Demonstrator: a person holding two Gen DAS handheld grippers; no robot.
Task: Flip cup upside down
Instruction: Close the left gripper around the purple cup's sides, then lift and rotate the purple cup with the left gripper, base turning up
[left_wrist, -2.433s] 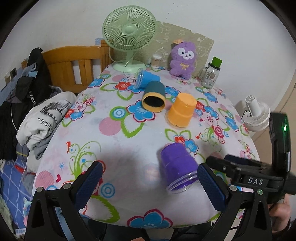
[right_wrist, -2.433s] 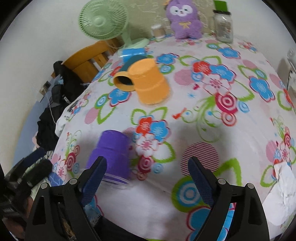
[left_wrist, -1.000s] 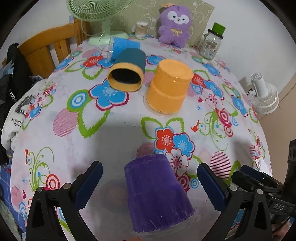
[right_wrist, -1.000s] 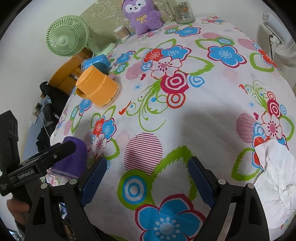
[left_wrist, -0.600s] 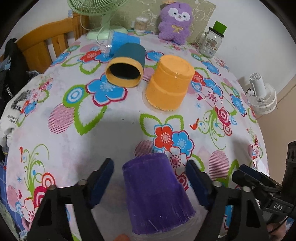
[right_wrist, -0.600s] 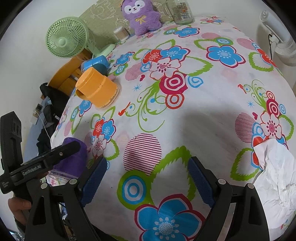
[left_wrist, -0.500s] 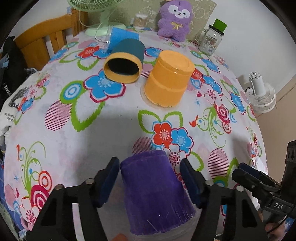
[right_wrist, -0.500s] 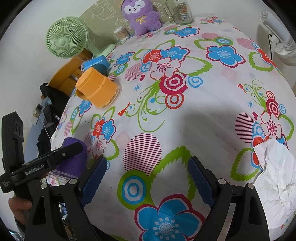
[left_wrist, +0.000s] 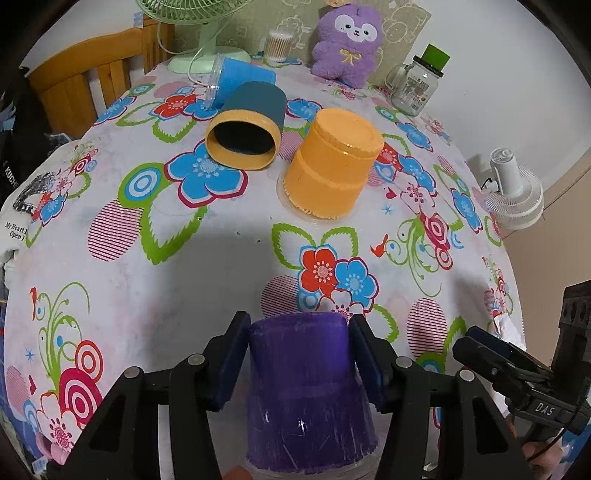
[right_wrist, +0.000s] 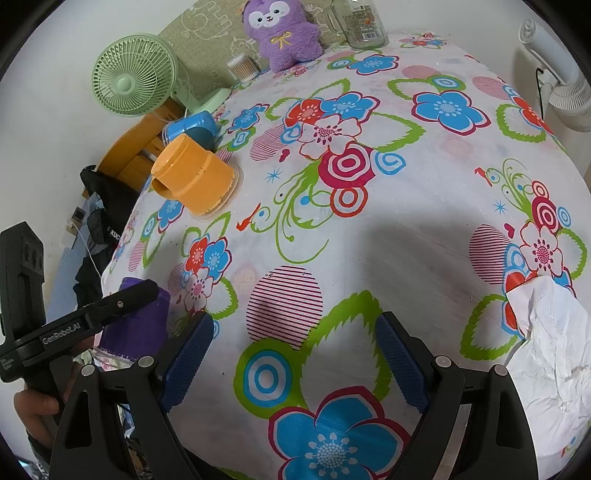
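At the bottom centre of the left wrist view, the left gripper (left_wrist: 297, 354) is pressing its two blue pads against the sides of the purple cup (left_wrist: 306, 398), which is sitting mouth-down at the near edge of the table (left_wrist: 184, 288). The cup's clear rim is running off the bottom of the frame. In the right wrist view the same cup (right_wrist: 136, 325) is showing at lower left, half covered by the left gripper's black finger, and a hand (right_wrist: 37, 406) is gripping the handle below it, partly cut off by the frame edge.

The right gripper (right_wrist: 295, 362) is hovering low over the flowered cloth at the bottom centre of its own view, jaws spread wide with nothing between them. A crumpled white tissue (right_wrist: 546, 350) is lying at lower right.

Farther up, an orange cup (left_wrist: 332, 170) is standing upside down. Beside it a teal cup (left_wrist: 247, 129) is lying on its side, mouth toward the camera, with a blue cup (left_wrist: 240, 79) behind it. At the top, a green fan (right_wrist: 135, 74) is cropped, next to a purple plush toy (left_wrist: 347, 44) and a glass jar (left_wrist: 415, 86).
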